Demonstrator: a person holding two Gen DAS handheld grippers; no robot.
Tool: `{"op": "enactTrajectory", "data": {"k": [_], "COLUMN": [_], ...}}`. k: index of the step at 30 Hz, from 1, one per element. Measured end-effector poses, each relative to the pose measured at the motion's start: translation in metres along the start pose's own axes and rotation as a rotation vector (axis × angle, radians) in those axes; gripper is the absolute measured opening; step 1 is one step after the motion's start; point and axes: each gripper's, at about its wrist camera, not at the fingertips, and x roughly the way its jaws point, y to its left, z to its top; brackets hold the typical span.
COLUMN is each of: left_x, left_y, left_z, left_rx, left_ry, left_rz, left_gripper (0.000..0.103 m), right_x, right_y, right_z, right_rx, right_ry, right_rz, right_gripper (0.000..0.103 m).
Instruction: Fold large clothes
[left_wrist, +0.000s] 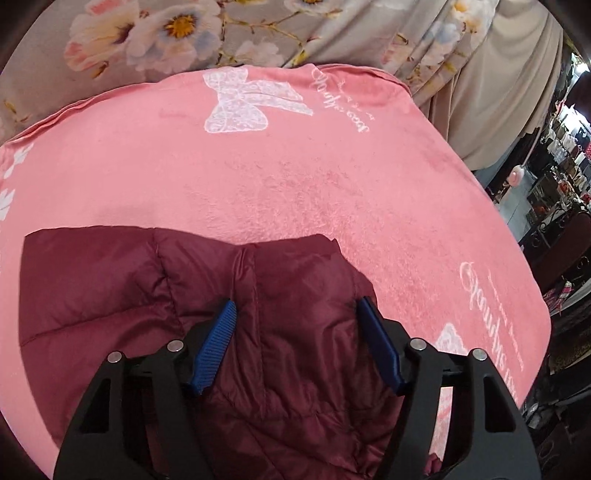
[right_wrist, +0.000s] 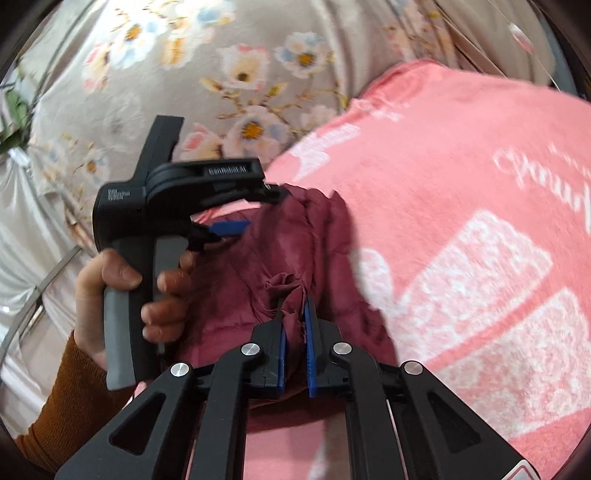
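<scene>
A dark red quilted jacket (left_wrist: 155, 295) lies on a pink blanket (left_wrist: 295, 166). My left gripper (left_wrist: 297, 306) is open, its blue pads spread over the jacket's upper part with fabric between them, not pinched. In the right wrist view the jacket (right_wrist: 295, 243) is bunched, and my right gripper (right_wrist: 293, 301) is shut on a fold of its fabric. The left gripper's body (right_wrist: 177, 192) shows there too, held by a hand (right_wrist: 110, 284), with one blue pad at the jacket's far edge.
A floral grey sheet (left_wrist: 221, 33) lies beyond the pink blanket (right_wrist: 461, 184) and also shows in the right wrist view (right_wrist: 184, 74). A beige curtain (left_wrist: 517, 92) hangs at right, with cluttered shelves (left_wrist: 561, 166) past the blanket's right edge.
</scene>
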Motion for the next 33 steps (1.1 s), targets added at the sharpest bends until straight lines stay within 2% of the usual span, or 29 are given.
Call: {"op": "enactTrajectory", "data": {"k": [4, 9, 15, 22, 30, 33], "left_x": [0.024, 0.05, 0.069, 0.081, 0.083, 0.077], "left_y": [-0.008, -0.014, -0.014, -0.015, -0.017, -0.019], "left_z": [0.009, 0.008, 0.003, -0.002, -0.004, -0.004], "left_rx": [0.017, 0.033, 0.044, 0.061, 0.071, 0.079], "left_ry": [-0.001, -0.007, -0.037, -0.082, -0.11, -0.119], "left_rz": [0.041, 0.107, 0.175, 0.236, 0.267, 0.28], "left_gripper": [0.066, 0.066, 0.066, 0.066, 0.067, 0.068], "right_x": [0.01, 0.02, 0.035, 0.041, 0.039, 0.036], "right_y": [-0.016, -0.013, -0.016, -0.005, -0.003, -0.005], "right_z": [-0.007, -0.013, -0.017, -0.022, -0.023, -0.022], "right_rx": [0.032, -0.047, -0.069, -0.152, -0.165, -0.153], "right_ry": [0.045, 0.082, 0.15, 0.139, 0.135, 0.136], "right_rz": [-0.043, -0.137, -0.18, -0.255, -0.262, -0.239], "right_gripper": [0.006, 0.006, 0.005, 0.005, 0.005, 0.007]}}
